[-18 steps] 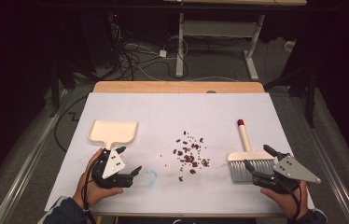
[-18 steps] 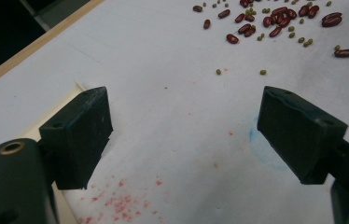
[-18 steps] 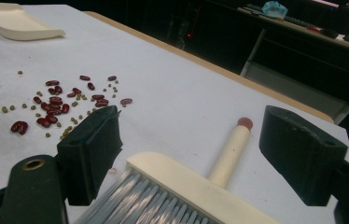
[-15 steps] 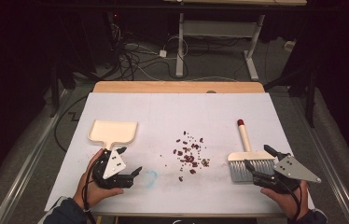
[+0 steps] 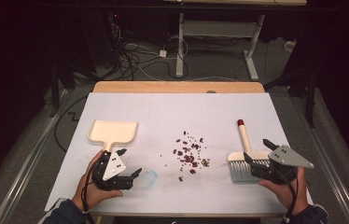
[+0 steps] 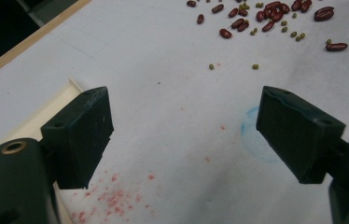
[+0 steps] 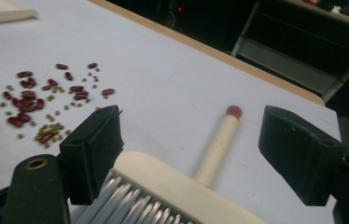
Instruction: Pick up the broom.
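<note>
A white sheet covers a wooden-edged table [image 5: 177,87], with dark floor, tangled cables and a metal desk frame beyond its far edge. At the centre lies a loose scatter of dark red kidney beans mixed with small green beans [image 5: 189,153]. To the left of the beans, a cream plastic dustpan [image 5: 113,132] lies flat, its handle pointing toward the near edge. To the right lies a cream hand brush with grey bristles and a red-tipped handle [image 5: 244,151], the handle pointing away. The left gripper [image 5: 129,163] rests near the dustpan handle, its black jaws wide apart and holding nothing. The right gripper [image 5: 260,151] sits at the brush head, jaws spread, one either side of the cream head without pressing it. The left gripper view adds a faint blue ring stain [image 6: 256,140] and pink specks on the sheet between the jaws, and the dustpan's edge beside the left jaw. The right gripper view shows the straight ribbed bristles up close.
</note>
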Demonstrator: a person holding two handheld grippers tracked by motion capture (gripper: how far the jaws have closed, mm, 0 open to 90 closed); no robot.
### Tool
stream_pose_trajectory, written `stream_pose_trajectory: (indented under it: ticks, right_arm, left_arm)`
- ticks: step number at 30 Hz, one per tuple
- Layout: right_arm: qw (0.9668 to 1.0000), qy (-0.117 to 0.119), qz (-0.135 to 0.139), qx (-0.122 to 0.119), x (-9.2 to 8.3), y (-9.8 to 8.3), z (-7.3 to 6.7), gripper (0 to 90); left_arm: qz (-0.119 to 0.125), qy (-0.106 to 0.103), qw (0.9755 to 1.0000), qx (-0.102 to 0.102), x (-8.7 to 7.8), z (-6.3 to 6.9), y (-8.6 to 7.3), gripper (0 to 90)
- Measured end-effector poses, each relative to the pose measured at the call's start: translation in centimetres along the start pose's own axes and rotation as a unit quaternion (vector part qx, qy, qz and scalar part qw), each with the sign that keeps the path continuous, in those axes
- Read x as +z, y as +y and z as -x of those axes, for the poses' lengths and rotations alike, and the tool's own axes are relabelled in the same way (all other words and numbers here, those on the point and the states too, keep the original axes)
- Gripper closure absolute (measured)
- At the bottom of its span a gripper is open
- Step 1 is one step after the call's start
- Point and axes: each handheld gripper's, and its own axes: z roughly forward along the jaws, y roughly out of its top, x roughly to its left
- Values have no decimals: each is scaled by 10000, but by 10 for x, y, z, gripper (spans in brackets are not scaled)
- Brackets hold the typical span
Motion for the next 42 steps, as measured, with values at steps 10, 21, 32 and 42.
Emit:
stream_pose_trajectory:
  ticks: [10,21,32,42]
  right_arm:
    - [9801,191,-1711,991,66,29,44,270]
    - [9411,188,-3069,1408,139,5,55,448]
    - [9452,129,-3009,1262,141,7,51,615]
    - [9505,113,-2922,1051,145,9,44,699]
  left_arm:
    - [-113,-118,9999,24,4,1,0,180]
    - [-148,-164,9998,26,4,0,-2,180]
    - [-216,-173,9996,71,6,2,-1,182]
    - [-233,-202,9995,76,6,3,-1,185]
